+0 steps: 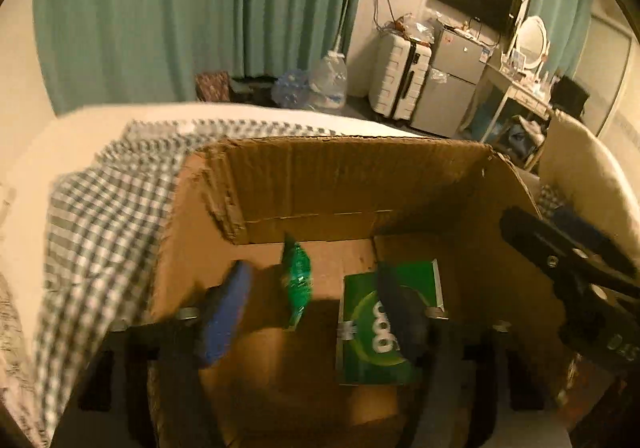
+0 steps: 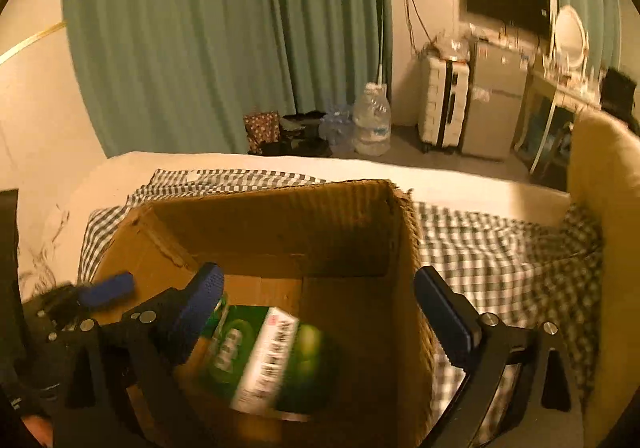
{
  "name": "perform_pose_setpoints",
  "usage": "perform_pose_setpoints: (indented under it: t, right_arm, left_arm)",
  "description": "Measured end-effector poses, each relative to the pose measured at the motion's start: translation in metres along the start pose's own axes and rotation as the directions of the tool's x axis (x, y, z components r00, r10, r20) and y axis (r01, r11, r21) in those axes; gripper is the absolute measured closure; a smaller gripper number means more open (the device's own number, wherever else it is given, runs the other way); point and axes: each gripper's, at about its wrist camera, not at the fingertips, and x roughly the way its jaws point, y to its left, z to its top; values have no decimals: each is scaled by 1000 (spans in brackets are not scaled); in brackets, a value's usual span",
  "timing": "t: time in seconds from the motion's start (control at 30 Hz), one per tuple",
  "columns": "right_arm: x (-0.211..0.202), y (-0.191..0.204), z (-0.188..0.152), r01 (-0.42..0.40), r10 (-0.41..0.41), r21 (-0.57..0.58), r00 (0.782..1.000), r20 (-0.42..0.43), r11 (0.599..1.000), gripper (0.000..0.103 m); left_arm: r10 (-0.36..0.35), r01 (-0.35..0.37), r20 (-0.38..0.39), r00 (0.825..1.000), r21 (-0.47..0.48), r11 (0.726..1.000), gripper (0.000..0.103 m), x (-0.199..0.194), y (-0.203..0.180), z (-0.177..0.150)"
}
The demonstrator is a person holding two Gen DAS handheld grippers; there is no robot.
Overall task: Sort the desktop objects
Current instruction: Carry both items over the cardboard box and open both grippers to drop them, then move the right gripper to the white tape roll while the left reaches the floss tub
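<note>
Both grippers hang over an open cardboard box (image 1: pixel 360 184) that sits on a checked cloth (image 1: pixel 100 216) spread over a bed. The left gripper (image 1: pixel 308 308) has its jaws spread, and a small green packet (image 1: pixel 297 280) lies between them without either blue pad pressing on it; it looks released, either dropping or already resting on the box floor, though blur keeps me from telling which. Its long axis runs away from the jaws, roughly along the line the gripper points.

The right gripper (image 2: pixel 320 312) is likewise wide open and grasps nothing. A green carton (image 2: pixel 264 360) sits below and between its jaws, tilted and blurred, closer to the left pad than to the right one. In the left wrist view the same carton (image 1: pixel 384 324) lies flat on the box floor, just beside the packet and partly under the left gripper's right-hand pad, its long side also running away from the jaws.

So the box holds at least the packet and the carton; the rest of its floor looks bare brown card. Both items seem to be delivered, so I judge this sorting step is nearly finished and the coming move is a lift clear of the box walls. The right jaw of the right gripper stands close to the box's right wall, which it could catch.
</note>
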Motion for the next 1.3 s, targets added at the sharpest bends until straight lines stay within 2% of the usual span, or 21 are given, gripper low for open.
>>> perform_pose_setpoints:
  t: [0.13, 0.4, 0.47, 0.5, 0.57, 0.67, 0.83, 1.0, 1.17, 1.3]
  right_arm:
    - [-41, 1, -12, 5, -4, -10, 1000, 18, 1000, 7]
    - [-115, 3, -30, 12, -11, -13, 999, 52, 1000, 7]
    - [-131, 3, -35, 11, -10, -14, 998, 62, 1000, 6]
    - [-139, 3, -38, 13, -12, -17, 998, 68, 1000, 6]
    - [-151, 2, -42, 19, -17, -23, 997, 79, 1000, 6]
    - [-166, 2, -50, 12, -10, -31, 996, 90, 999, 6]
    - [-183, -3, -70, -11, 15, -34, 993, 117, 999, 6]
    - [-181, 0, -100, -45, 48, -31, 991, 123, 999, 6]
    - [-164, 5, -135, -44, 47, -29, 993, 113, 999, 6]
    - [-142, 3, -166, -48, 48, 7, 996, 81, 999, 6]
  left_arm:
    - [-21, 20, 44, 999, 18, 1000, 26, -43, -6, -14]
    - [-13, 9, 111, 994, 41, 999, 21, -122, -9, -24]
    - [-14, 10, 121, 993, 38, 999, 12, -136, -9, -31]
    - [-11, 7, 131, 991, 37, 999, 5, -142, -8, -35]
    - [-3, -4, 167, 986, 40, 999, 3, -156, -8, -44]
    - [-6, -5, 176, 984, 65, 998, 3, -168, -10, -55]
    - [-9, -8, 194, 981, 87, 996, 1, -179, -11, -82]
    - [-17, 0, 218, 976, 76, 997, 1, -176, -9, -120]
    - [1, -6, 223, 975, 21, 1000, 0, -157, -7, -145]
    - [14, 1, 225, 974, -69, 998, 0, -137, -1, -165]
